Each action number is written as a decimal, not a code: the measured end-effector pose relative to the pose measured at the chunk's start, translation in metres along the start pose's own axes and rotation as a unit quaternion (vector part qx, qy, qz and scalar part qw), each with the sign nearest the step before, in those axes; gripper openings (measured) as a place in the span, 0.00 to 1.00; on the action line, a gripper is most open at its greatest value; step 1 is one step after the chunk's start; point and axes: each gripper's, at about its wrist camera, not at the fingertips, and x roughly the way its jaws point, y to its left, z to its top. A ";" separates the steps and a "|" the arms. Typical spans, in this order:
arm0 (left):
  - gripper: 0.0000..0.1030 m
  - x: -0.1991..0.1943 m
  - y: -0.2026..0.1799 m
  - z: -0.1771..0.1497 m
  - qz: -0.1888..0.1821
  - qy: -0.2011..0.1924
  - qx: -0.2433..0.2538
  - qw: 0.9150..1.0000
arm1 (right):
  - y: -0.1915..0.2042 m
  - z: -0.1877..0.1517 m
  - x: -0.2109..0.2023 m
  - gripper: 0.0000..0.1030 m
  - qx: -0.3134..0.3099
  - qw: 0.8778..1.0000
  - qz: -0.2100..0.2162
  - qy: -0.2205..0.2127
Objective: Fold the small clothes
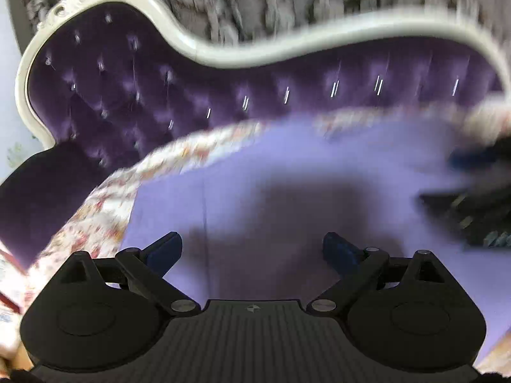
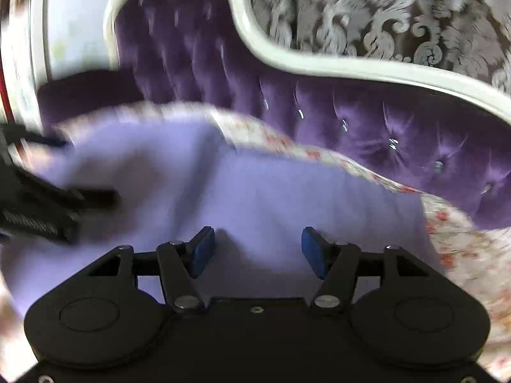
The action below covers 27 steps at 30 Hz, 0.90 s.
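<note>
Left gripper [image 1: 252,252]: jaws spread wide, holding nothing, poised over the lilac garment [image 1: 287,172]. Right gripper [image 2: 255,250]: jaws likewise apart and empty above the same garment [image 2: 255,191]. The garment lies spread on a floral sheet [image 1: 105,204], its long axis running left to right; which end is which cannot be told through the blur. Beyond stands a purple tufted headboard [image 1: 127,95] with a white frame [image 1: 223,54].
</note>
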 end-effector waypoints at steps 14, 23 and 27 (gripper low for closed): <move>1.00 0.003 0.074 -0.036 -0.053 0.010 -0.141 0.989 | -0.086 -0.041 -0.007 0.69 0.073 0.996 -0.053 0.020; 1.00 -0.029 0.121 -0.075 -0.156 0.004 -0.269 0.950 | -0.142 -0.068 -0.052 0.86 0.210 0.977 0.034 0.006; 1.00 -0.020 0.140 -0.092 -0.210 0.037 -0.325 0.921 | -0.170 -0.089 -0.048 0.86 0.305 0.947 0.101 0.025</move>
